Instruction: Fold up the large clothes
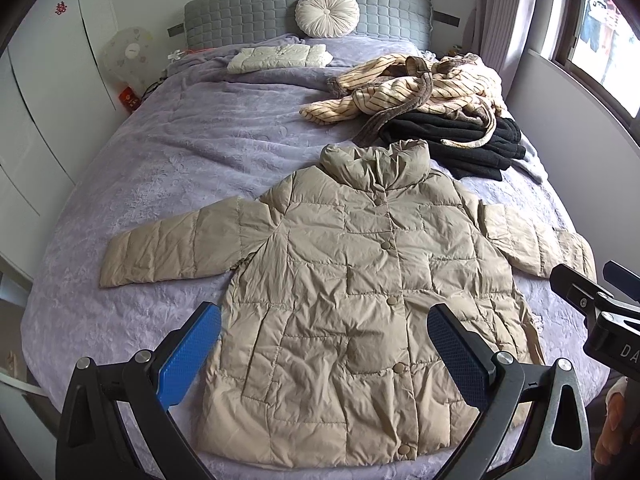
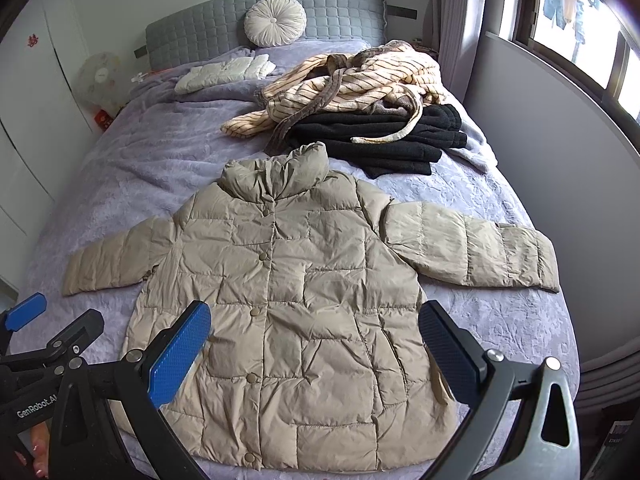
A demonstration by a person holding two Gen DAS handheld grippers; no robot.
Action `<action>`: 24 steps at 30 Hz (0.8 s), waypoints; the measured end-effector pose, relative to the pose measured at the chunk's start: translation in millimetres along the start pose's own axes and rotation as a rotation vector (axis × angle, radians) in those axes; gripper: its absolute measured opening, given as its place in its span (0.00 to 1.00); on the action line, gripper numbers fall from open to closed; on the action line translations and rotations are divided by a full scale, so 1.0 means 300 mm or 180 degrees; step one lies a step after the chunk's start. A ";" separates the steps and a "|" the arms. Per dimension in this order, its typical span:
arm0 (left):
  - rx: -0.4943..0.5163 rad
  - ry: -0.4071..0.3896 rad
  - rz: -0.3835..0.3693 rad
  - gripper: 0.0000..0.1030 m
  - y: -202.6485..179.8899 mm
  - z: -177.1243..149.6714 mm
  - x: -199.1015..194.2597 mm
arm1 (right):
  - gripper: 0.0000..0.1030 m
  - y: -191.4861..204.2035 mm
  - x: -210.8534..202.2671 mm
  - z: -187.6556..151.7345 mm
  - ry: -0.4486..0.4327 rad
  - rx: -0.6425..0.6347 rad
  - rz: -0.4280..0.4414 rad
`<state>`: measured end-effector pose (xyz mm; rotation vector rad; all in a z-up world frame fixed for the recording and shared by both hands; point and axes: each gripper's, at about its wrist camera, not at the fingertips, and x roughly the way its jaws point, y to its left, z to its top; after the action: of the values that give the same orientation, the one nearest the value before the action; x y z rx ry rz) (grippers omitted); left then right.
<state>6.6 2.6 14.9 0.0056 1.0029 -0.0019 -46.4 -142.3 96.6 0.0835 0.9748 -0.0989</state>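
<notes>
A beige quilted puffer jacket (image 1: 352, 280) (image 2: 288, 292) lies flat and buttoned, front up, on the purple bedspread, both sleeves spread out sideways and the collar pointing toward the headboard. My left gripper (image 1: 324, 344) hovers open over the jacket's lower half, nothing between its blue pads. My right gripper (image 2: 316, 344) is likewise open above the hem area and holds nothing. Each gripper shows at the edge of the other's view: the right one (image 1: 592, 288) beside the right sleeve, the left one (image 2: 36, 320) near the left sleeve.
A heap of striped cream clothes (image 1: 416, 84) lies on folded black garments (image 1: 460, 140) at the back right of the bed (image 1: 160, 160). A folded white jacket (image 1: 280, 58) and a round cushion (image 1: 327, 14) sit by the grey headboard. A wall and window run along the right.
</notes>
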 end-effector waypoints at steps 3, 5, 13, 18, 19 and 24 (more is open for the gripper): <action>0.0004 0.0003 -0.0002 1.00 0.002 0.000 0.001 | 1.00 0.004 -0.001 -0.001 0.0002 0.0008 -0.0004; 0.0003 -0.0001 -0.0001 1.00 0.002 0.000 0.001 | 1.00 0.006 -0.001 -0.001 -0.0002 -0.0005 -0.0010; 0.0004 0.0002 -0.0003 1.00 0.004 -0.002 0.002 | 1.00 0.008 -0.003 -0.002 0.0000 0.0001 -0.0013; 0.0002 0.0000 -0.0004 1.00 0.006 -0.002 0.002 | 1.00 0.008 -0.003 -0.003 -0.0003 -0.0004 -0.0013; 0.0003 -0.0001 -0.0004 1.00 0.005 -0.002 0.002 | 1.00 0.010 -0.003 -0.003 -0.0003 -0.0005 -0.0011; 0.0004 0.0003 -0.0008 1.00 0.004 -0.001 0.002 | 1.00 0.011 -0.005 -0.003 0.0000 0.0000 -0.0013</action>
<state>6.7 4.0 14.2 0.0056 1.0040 -0.0047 -47.6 -138.8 97.3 0.0816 0.9750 -0.1026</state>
